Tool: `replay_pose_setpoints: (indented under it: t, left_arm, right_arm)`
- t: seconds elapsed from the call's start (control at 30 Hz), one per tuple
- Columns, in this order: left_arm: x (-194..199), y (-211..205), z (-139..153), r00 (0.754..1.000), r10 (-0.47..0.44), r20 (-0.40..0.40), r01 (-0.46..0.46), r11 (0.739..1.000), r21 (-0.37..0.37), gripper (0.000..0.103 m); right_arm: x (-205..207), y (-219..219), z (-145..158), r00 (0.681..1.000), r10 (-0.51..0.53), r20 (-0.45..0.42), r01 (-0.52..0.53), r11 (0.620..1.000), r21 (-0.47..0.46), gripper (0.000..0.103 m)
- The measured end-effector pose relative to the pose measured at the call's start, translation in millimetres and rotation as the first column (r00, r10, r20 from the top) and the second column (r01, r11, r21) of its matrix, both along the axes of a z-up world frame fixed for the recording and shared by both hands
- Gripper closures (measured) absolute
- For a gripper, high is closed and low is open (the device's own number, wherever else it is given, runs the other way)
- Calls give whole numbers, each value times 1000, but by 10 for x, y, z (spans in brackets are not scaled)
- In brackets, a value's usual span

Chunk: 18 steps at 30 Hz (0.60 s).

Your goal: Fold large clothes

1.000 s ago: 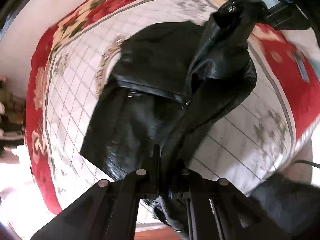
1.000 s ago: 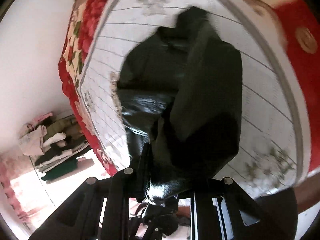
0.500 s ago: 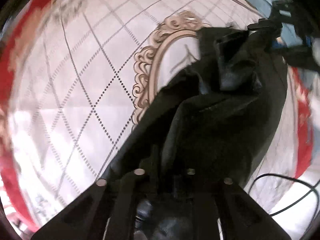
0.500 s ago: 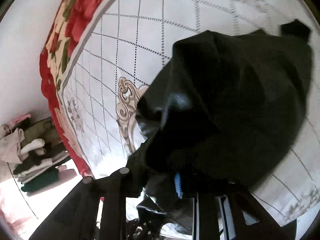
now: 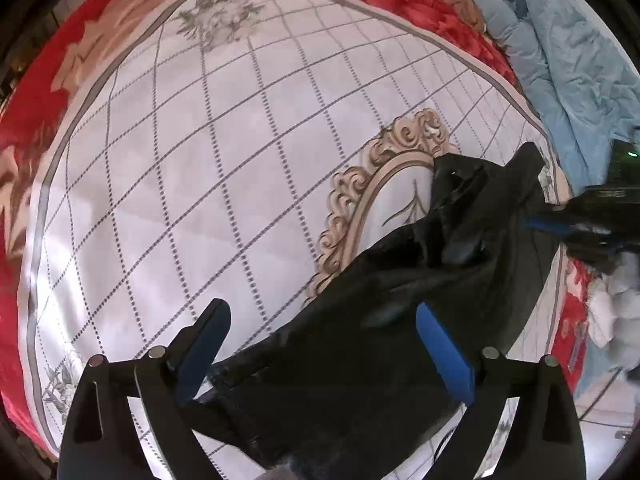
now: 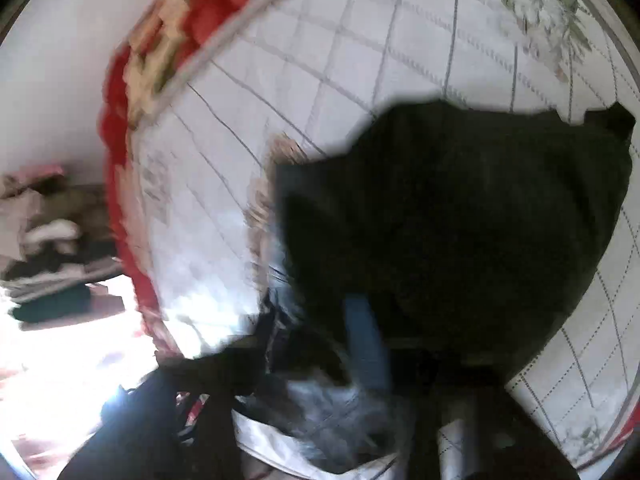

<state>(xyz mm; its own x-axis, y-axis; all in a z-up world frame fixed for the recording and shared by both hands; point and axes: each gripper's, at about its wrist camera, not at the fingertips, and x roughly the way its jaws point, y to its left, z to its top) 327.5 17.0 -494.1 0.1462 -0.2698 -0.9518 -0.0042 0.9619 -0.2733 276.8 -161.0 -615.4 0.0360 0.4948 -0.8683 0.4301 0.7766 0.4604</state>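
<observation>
White gridded bedspread (image 5: 192,184) with red floral border covers the bed, mostly bare. Black leather jacket (image 5: 420,320) lies bunched, doubled over near the oval medallion (image 5: 360,208); one fold looks done, squaring up and further folds left. Blue quilt (image 5: 560,60) crowds the far corner; open room on the other side. Left gripper (image 5: 320,344) fingers just opened wide, jacket released beneath. Right gripper (image 6: 368,344) blurred; fingers have been closing, near shut, hold unclear.
</observation>
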Motion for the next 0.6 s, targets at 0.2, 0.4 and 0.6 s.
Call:
replay_pose_setpoints:
  t: [0.2,0.4,0.6]
  left_arm:
    - [195,-438,-132,1000,-17,9,17,999,41,8]
    - [314,-822,-125,999,27,20,-28,998,57,8]
    - [337,-1110,-159,999,29,31,-32,993,116,8]
  right_arm:
    - [312,342,-673,995,95,-21,-96,991,-90,95]
    - [101,-287,-121,997,20,68,-20,1000,1,53]
    - [-481,-1458,-69,990,-133,50,139,979,-149,39]
